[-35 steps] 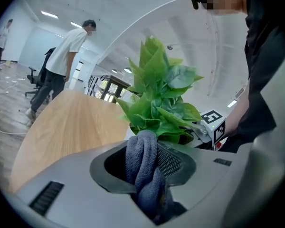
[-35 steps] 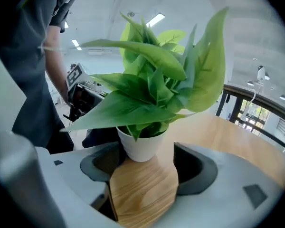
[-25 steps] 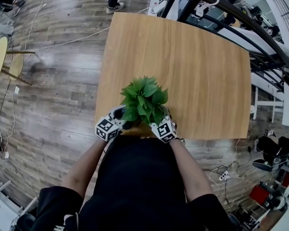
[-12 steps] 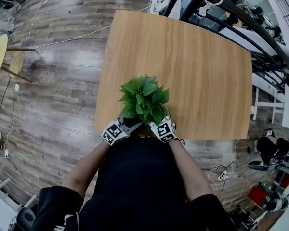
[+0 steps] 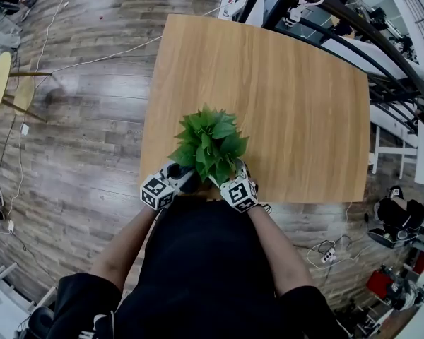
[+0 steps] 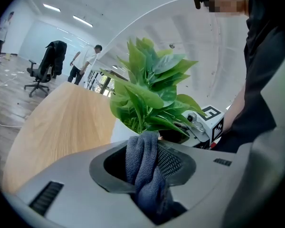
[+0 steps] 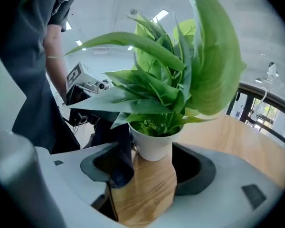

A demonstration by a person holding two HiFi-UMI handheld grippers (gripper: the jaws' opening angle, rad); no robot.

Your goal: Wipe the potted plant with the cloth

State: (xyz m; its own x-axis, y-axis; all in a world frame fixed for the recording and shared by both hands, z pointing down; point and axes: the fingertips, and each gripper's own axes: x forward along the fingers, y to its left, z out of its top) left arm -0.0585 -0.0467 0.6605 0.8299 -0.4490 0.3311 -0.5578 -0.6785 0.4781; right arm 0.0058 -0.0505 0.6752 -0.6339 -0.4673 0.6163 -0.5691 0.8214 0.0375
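Cloth (image 6: pixel 145 167), grey-blue and bunched into a thick fold, is pinched tight between the jaws of the left gripper (image 6: pixel 145 156), with its upper end standing up past the jaw tips. Just beyond that end rise the leaves of the potted plant (image 6: pixel 149 96), and behind them shows the marker cube (image 6: pixel 212 120) of the other gripper.

The right gripper (image 7: pixel 152 170) has its jaws spread wide. The plant's white pot (image 7: pixel 153 144) stands at the jaw tips, in the gap between them, with bare wood showing below it. Whether the pads touch the pot cannot be told. A dark fold of fabric (image 7: pixel 121 163) hangs over the pad on that view's left.

From the head view, the two grippers sit either side of the plant, left one at its left and right one at its right. The plant stands upright at the near edge of the wooden table (image 5: pixel 283 97), close to the person's body. Around the table lies a plank floor (image 5: pixel 78 140) with cables. An office chair (image 6: pixel 42 72) and standing people are far off in the room.
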